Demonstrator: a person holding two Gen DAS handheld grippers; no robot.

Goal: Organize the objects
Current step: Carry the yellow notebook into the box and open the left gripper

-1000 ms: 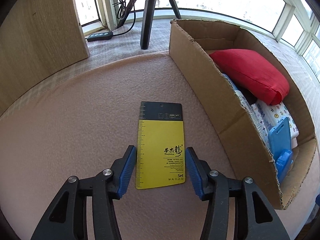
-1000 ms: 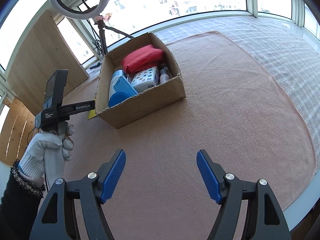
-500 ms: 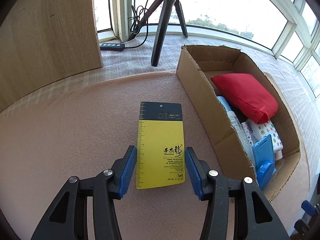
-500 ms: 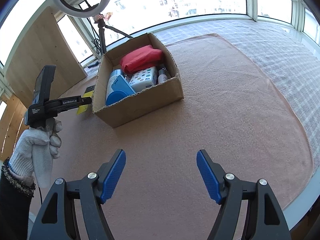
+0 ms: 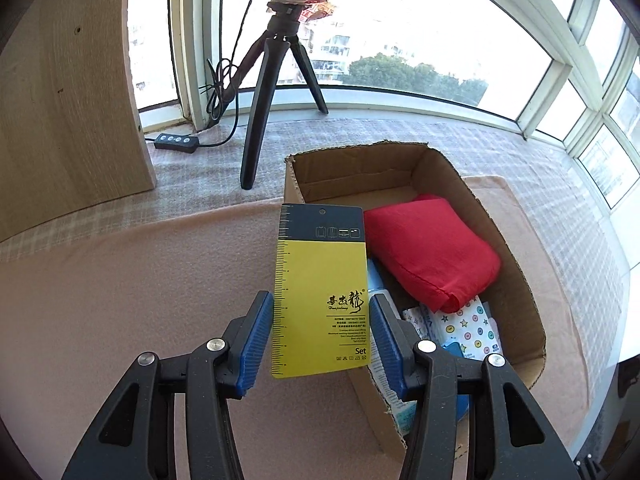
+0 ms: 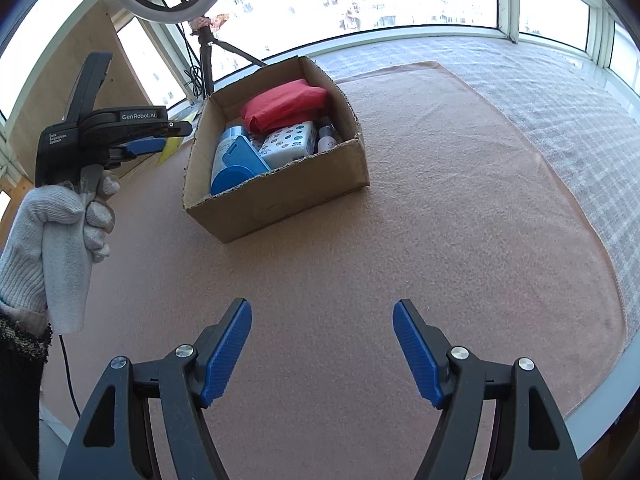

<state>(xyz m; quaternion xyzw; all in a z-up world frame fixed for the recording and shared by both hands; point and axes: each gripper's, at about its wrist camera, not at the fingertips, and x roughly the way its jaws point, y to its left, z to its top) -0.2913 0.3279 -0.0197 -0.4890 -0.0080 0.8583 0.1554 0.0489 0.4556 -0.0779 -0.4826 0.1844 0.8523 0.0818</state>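
Since a second ago: yellow-and-navy card [image 5: 320,292] raised off the pink mat [image 5: 132,300] and carried toward the cardboard box [image 5: 516,268], whose near wall it now overlaps. Left claw [image 5: 321,336]: blue pads pinching the card's long edges, card upright between them, its upper end ahead of the claw beside the red cushion [image 5: 432,256] inside the box. Right claw [image 6: 322,340]: spread, holding nothing, above bare mat; box well ahead, gloved hand [image 6: 56,232] to its left.

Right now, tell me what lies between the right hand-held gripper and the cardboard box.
Only bare pink mat: the right wrist view shows nothing between the right hand-held gripper and cardboard box.
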